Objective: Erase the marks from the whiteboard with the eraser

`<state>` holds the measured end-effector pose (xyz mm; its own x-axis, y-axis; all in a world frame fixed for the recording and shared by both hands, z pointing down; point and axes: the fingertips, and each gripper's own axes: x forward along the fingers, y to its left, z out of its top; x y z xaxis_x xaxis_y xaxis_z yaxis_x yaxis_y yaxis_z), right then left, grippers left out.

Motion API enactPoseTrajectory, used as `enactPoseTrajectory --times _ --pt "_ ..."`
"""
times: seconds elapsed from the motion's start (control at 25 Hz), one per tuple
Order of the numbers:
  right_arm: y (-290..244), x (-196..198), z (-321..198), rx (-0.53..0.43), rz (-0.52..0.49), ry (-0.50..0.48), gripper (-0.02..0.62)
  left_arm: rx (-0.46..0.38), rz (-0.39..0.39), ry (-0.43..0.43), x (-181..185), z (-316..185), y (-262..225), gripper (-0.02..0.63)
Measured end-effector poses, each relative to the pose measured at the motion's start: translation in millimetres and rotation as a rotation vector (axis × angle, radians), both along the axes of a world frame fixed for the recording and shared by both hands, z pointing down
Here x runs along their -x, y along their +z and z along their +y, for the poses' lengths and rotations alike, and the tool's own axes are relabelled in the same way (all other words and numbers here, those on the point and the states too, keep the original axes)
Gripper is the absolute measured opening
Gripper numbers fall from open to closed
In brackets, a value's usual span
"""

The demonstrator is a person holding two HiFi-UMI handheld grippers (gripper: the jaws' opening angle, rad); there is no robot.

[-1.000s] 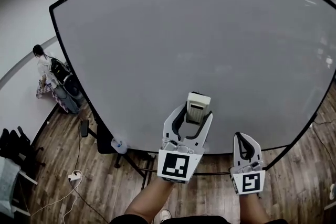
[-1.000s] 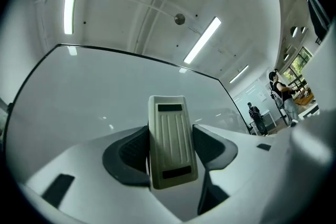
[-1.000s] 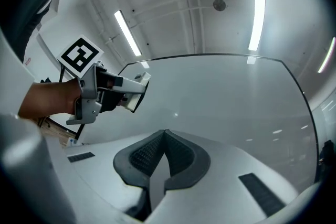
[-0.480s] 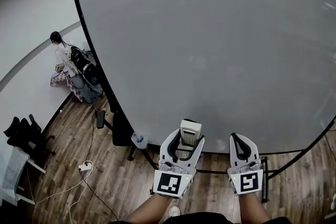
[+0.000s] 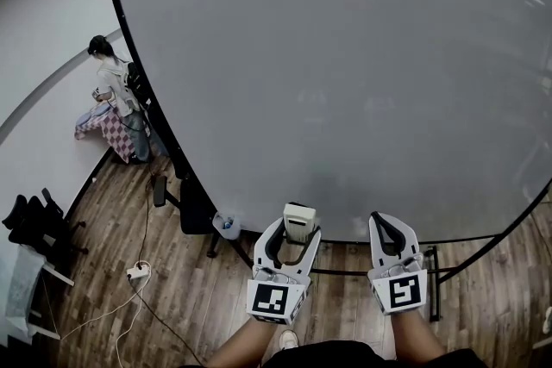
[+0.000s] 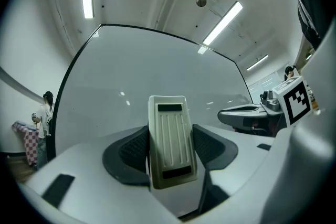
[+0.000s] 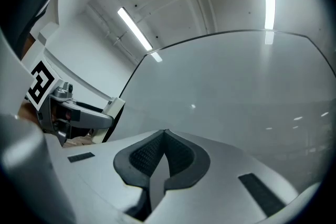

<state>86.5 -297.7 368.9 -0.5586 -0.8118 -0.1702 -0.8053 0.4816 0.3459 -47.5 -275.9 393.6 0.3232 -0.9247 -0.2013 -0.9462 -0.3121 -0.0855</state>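
We have dropped the left gripper toward six o'clock, clamping the eraser ready to wipe the whiteboard; the right gripper, closed, holds nothing.

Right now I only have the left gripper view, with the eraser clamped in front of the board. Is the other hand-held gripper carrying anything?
Observer: No. The right hand-held gripper has its jaws shut together with nothing between them.
Reviewer: Where against the board does the eraser sit?
Observer: In the head view the eraser is low, just above the bottom edge of the whiteboard, near the middle of its width.
Reviewer: Any marks to be seen?
Observer: The head view takes in nearly the whole whiteboard, and I can make out no marks on it.
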Motion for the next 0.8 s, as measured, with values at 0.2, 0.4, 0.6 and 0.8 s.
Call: enactPoseTrajectory --times 0.2,0.4,0.6,0.8 --pt "-3.7 -2.6 -0.6 -0.012 -0.005 0.006 0.018 0.005 0.012 0.005 -0.9 -0.8 0.6 0.272" --pt "-9.0 -1.6 0.1 -0.033 -0.017 -0.012 0.018 0.021 0.018 -0.016 2.9 -3.9 8.5 0.272" --pt "-11.9 -5.3 1.3 -0.047 -0.015 -0.006 0.018 0.026 0.034 -0.025 4.6 -2.9 10.4 0.273" --pt "-12.0 -7.8 8.3 -0.042 -0.012 0.003 0.018 0.029 0.021 -0.031 4.5 5.3 9.0 0.273"
